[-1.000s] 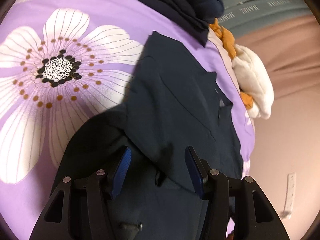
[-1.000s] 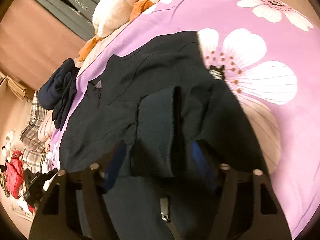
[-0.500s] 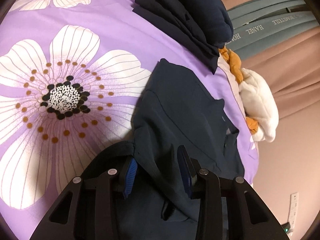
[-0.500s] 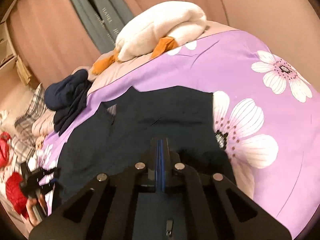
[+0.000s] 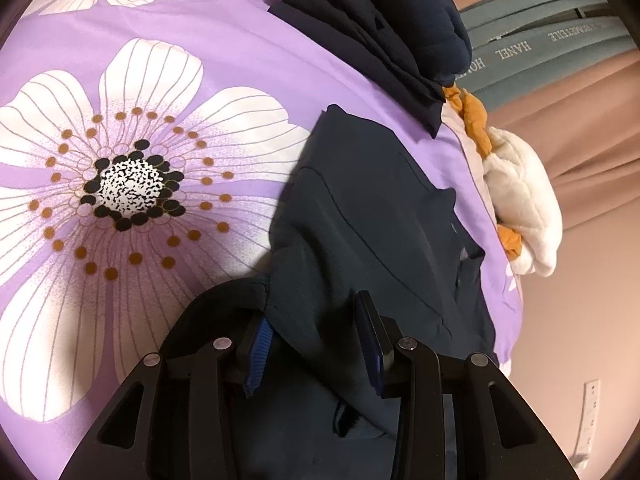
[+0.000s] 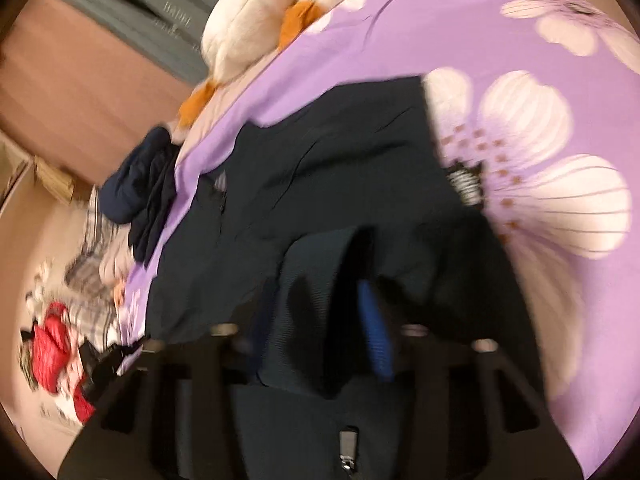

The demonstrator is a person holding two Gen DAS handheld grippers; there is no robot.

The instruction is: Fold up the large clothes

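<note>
A dark navy jacket (image 5: 380,220) lies spread on the purple flowered bedspread (image 5: 140,80). My left gripper (image 5: 312,348) is shut on a raised fold at the jacket's near edge, with cloth filling the gap between its blue pads. The right wrist view is blurred by motion. There the same jacket (image 6: 340,152) lies across the bedspread (image 6: 440,20). My right gripper (image 6: 320,332) has its jaws opening. A ribbed hem band (image 6: 312,280) stands between them, with a dark gap beside the right pad (image 6: 374,336).
A pile of folded navy clothes (image 5: 392,12) sits at the bed's far edge, beside a white and orange plush bundle (image 5: 520,208). Grey lettered drapes (image 5: 560,40) hang behind. In the right wrist view, plaid cloth and a red item (image 6: 56,344) lie beyond the bed's left edge.
The left jaws narrowed onto the jacket fold and have held there. The right jaws clamped fully shut half a second ago and now stand apart again, and that view has swung and blurred.
</note>
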